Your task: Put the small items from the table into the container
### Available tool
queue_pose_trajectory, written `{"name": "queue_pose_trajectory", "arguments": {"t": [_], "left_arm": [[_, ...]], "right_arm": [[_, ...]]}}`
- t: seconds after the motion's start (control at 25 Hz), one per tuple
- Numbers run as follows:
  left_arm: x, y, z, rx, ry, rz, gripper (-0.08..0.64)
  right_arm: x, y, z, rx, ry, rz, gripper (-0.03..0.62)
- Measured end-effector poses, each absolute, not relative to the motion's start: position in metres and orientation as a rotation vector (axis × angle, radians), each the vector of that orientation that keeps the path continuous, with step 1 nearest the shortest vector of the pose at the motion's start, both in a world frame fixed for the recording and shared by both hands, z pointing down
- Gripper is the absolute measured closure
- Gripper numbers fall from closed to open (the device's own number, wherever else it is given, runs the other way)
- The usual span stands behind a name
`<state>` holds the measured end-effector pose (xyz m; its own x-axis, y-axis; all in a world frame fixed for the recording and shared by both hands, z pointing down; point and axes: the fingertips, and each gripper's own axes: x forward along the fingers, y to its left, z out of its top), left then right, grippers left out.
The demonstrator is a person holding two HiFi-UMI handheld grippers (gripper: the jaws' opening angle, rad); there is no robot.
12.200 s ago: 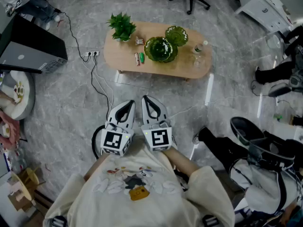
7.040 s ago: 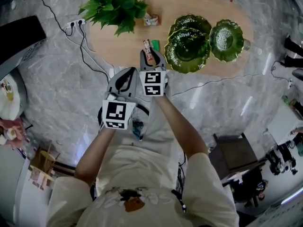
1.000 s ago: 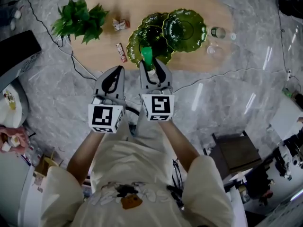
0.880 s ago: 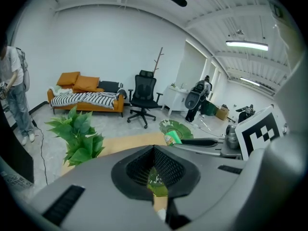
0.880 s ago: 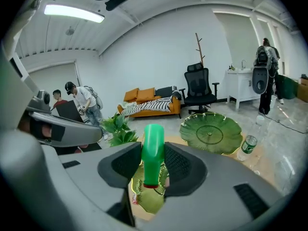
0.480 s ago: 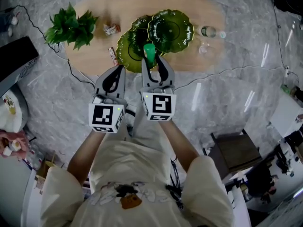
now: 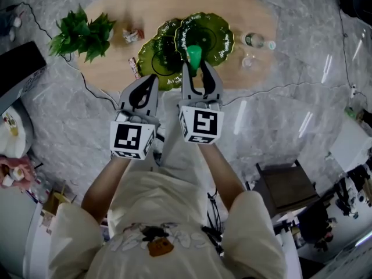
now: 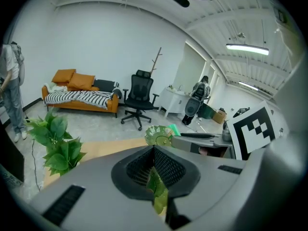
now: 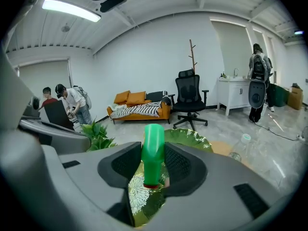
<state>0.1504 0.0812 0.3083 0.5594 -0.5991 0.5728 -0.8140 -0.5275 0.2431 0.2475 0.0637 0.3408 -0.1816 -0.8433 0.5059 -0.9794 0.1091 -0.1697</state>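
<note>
My right gripper (image 7: 195,64) is shut on a small green tube (image 7: 193,54), held upright between its pads (image 9: 179,165). It hangs over the two dark green glass bowls, the nearer bowl (image 7: 158,56) and the farther bowl (image 7: 206,32), on the oval wooden table (image 7: 256,10). In the right gripper view the tube (image 9: 153,150) stands above the nearer bowl (image 9: 139,196). My left gripper (image 7: 150,81) is beside it at the table's near edge, shut with nothing in it. Two small snack packets lie on the table, one (image 7: 133,35) by the plant and one (image 7: 133,67) left of the bowls.
A potted plant (image 7: 81,31) stands at the table's left end. A clear bottle (image 7: 256,39) and a glass (image 7: 247,60) are at its right. Cables and a power strip (image 7: 64,39) lie on the floor to the left. People, an office chair (image 9: 189,97) and a sofa are farther off.
Both grippers have moved forward toward the table. The right one carried the green tube from the nearer bowl's front edge to above where the two bowls meet.
</note>
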Motion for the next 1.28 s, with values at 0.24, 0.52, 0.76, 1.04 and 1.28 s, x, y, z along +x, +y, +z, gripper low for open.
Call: {"name": "queue_pose_trajectory", "arguments": {"t": [0.24, 0.52, 0.76, 1.04, 1.28], "left_arm": [[0.171, 0.072, 0.312, 2.300, -1.107, 0.567, 0.552], [0.180, 0.067, 0.314, 2.298, -1.102, 0.585, 0.552], [0.179, 0.070, 0.315, 2.295, -1.107, 0.595, 0.552], [0.175, 0.073, 0.317, 2.288, -1.116, 0.583, 0.552], [0.168, 0.079, 0.315, 2.279, -1.118, 0.570, 0.552]], "right_arm": [[0.270, 0.051, 0.353, 1.824, -2.083, 0.725, 0.440], [0.275, 0.040, 0.362, 1.796, -2.027, 0.714, 0.440], [0.271, 0.039, 0.371, 1.753, -2.028, 0.705, 0.440], [0.270, 0.041, 0.365, 1.776, -2.043, 0.685, 0.439], [0.268, 0.044, 0.343, 1.865, -2.091, 0.613, 0.442]]}}
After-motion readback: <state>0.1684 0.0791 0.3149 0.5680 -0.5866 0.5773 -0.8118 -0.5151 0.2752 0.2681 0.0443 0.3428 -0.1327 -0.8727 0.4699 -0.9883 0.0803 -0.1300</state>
